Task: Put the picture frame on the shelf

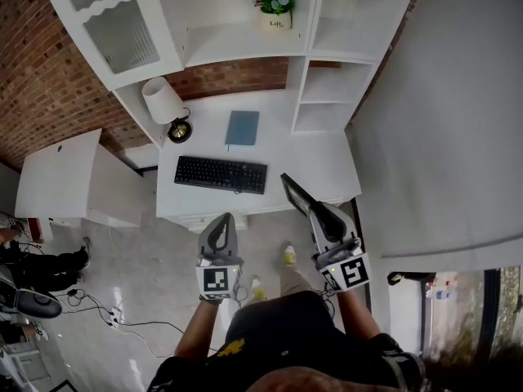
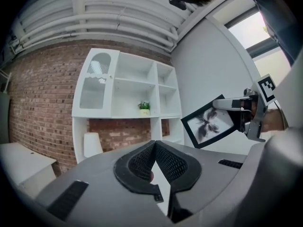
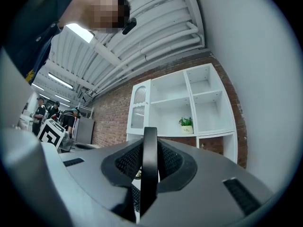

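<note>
The picture frame (image 1: 296, 193) is black-edged and holds a dark flower print (image 2: 210, 122). My right gripper (image 1: 315, 211) is shut on it and carries it in the air in front of the desk. In the right gripper view the frame (image 3: 149, 136) stands edge-on between the jaws of that gripper (image 3: 149, 156). My left gripper (image 1: 222, 220) hangs beside it, shut with nothing in it, its tips meeting (image 2: 154, 144). The white shelf unit (image 1: 245, 51) with open compartments (image 2: 137, 82) (image 3: 180, 98) stands ahead against a brick wall.
A potted plant (image 1: 275, 6) sits in a middle shelf compartment. On the white desk (image 1: 319, 162) lie a black keyboard (image 1: 221, 174), a blue notebook (image 1: 242, 127) and a lamp (image 1: 166, 104). A low white cabinet (image 1: 65, 174) stands left, a white wall (image 1: 449, 137) right.
</note>
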Action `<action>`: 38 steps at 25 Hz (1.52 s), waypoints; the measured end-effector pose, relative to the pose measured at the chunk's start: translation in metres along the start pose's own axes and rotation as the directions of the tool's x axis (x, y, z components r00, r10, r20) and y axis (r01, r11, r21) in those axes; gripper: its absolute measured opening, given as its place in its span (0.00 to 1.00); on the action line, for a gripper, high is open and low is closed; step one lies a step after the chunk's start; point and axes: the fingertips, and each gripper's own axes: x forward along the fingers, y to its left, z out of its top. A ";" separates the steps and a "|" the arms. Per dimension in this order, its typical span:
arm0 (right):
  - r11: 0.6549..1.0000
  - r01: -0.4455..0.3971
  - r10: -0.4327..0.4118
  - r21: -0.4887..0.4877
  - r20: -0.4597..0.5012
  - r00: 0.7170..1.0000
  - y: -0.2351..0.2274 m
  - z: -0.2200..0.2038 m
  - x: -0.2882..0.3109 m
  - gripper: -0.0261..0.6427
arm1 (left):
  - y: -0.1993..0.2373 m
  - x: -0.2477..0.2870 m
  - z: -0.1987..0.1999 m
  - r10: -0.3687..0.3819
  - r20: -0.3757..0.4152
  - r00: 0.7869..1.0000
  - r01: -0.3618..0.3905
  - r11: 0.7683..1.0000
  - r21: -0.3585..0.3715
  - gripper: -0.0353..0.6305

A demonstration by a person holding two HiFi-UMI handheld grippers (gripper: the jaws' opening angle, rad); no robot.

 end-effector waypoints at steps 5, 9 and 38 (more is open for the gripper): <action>0.994 -0.110 0.110 0.012 0.031 0.993 -0.062 -0.004 0.055 0.14 | 0.014 0.076 0.019 0.113 0.009 0.994 -0.113 0.994 0.001 0.08; 0.986 -0.158 0.154 0.052 0.068 0.986 -0.107 -0.004 0.094 0.14 | 0.010 0.123 0.041 0.148 0.029 0.989 -0.148 0.989 0.018 0.08; 0.971 -0.230 0.221 0.065 0.124 0.967 -0.090 0.018 0.292 0.14 | 0.165 0.210 0.048 0.103 0.078 0.992 -0.104 0.995 0.009 0.08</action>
